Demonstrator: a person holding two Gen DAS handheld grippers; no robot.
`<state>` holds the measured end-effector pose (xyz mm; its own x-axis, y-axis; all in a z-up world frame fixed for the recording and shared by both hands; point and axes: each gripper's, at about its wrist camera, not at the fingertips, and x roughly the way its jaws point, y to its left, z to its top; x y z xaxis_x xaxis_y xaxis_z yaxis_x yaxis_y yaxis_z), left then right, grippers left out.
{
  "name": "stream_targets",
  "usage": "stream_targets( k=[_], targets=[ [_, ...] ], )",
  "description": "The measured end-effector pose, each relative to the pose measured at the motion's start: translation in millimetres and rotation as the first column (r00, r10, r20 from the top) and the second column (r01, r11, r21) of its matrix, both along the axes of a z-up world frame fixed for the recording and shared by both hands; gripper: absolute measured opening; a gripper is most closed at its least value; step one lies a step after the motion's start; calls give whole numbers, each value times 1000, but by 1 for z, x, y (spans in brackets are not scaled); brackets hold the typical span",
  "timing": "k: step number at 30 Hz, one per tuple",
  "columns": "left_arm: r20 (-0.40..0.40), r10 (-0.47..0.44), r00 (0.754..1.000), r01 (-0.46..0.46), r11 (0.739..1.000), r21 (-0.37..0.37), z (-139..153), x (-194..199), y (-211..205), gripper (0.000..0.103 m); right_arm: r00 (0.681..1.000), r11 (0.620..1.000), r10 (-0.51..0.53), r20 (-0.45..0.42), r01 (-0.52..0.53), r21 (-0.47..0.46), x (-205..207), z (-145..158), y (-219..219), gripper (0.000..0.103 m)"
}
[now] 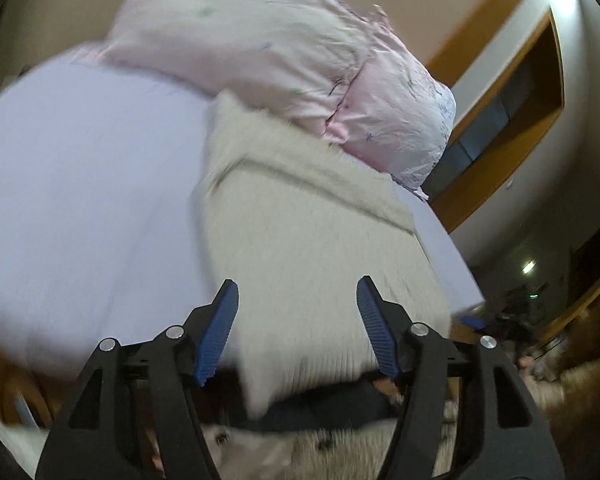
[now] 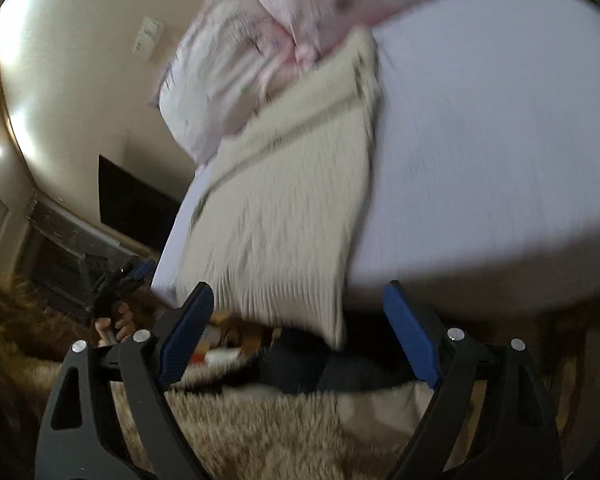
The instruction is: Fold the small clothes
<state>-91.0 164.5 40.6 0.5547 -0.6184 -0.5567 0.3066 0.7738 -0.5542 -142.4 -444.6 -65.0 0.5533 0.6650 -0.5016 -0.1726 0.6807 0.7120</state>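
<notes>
A bed (image 1: 80,200) with a pale lilac sheet filled most of both views, which were blurred by motion. At its far end sat a crumpled pink floral duvet (image 1: 260,40) with a matching pillow (image 1: 400,120) beside it. A cream ribbed knit garment (image 1: 300,240) lay flat on the sheet along the bed's edge, its far end touching the bedding and its near hem hanging a little over the front of the mattress, probably laid out smooth so it could be folded.

The left gripper (image 1: 296,292) hovered just before the near hem with its blue-padded fingers apart and holding nothing. The right gripper (image 2: 300,296) hovered at the same hem, also spread wide and empty, the hem's corner drooping between its fingers. Both seemed placed to take the near edge, so the fold looked not yet begun.

Only the left wrist view showed a wood-framed opening (image 1: 520,112) in the wall to the right of the bed. Only the right wrist view showed a dark panel (image 2: 136,204) low on the wall, a fluffy beige rug (image 2: 260,432) below, and the person's hand (image 2: 114,322) holding the other gripper
</notes>
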Motion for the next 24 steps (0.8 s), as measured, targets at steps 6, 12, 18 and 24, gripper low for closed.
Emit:
stream_targets(
  k=[6,12,18,24],
  targets=[
    [-109,9,994,-19,995,-95,-60,-15,12,63,993,981,28,-113,-6,194,28,-59,7,76],
    [-157,-72,985,37,977,-210,-93,-1,-27,58,992,938,119,-46,-97,333,43,-72,28,14],
    [-176,-88,980,31,953,-300,-78,1,-31,7,985,942,129,116,-158,297,42,-26,34,7],
    [80,-29,996,42,986,-162,28,55,-41,7,926,970,66,373,-147,192,96,86,30,7]
  ],
)
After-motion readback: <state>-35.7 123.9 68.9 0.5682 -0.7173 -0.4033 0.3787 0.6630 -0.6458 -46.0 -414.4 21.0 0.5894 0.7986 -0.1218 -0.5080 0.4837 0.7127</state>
